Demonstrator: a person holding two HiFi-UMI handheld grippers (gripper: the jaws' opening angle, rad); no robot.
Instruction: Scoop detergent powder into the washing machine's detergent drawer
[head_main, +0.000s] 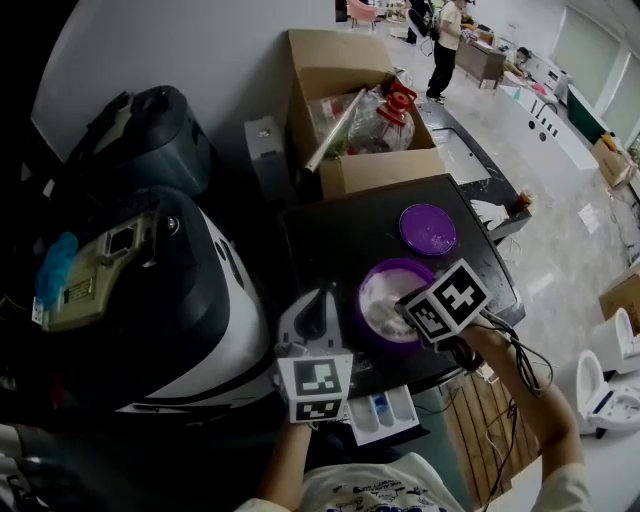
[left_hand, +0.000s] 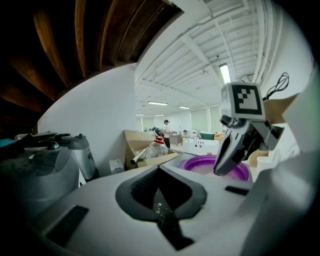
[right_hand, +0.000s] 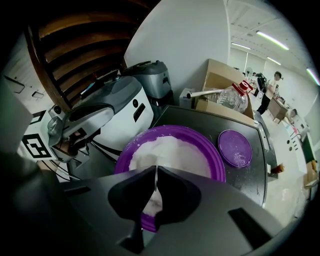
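Detergent powder sits in a white heap inside the purple tub. The tub is on the dark top, just beside the washing machine. Its purple lid lies flat next to it, so the tub is open for scooping.

My right gripper points down over the tub's near edge. Its jaws are pressed together on something very thin and pale. I think that is the handle of a scoop, but I see only a sliver of it and cannot see the bowl end. I hold it there because that is where the powder is.

My left gripper has its jaws closed too, with nothing between them, only a few white specks stuck on. It waits low and to the side, out of the way of the right one.

The detergent drawer is pulled out near my body, close below the tub. I think that keeps the trip from tub to drawer short, so less powder spills. I judge the scooping is at its start.
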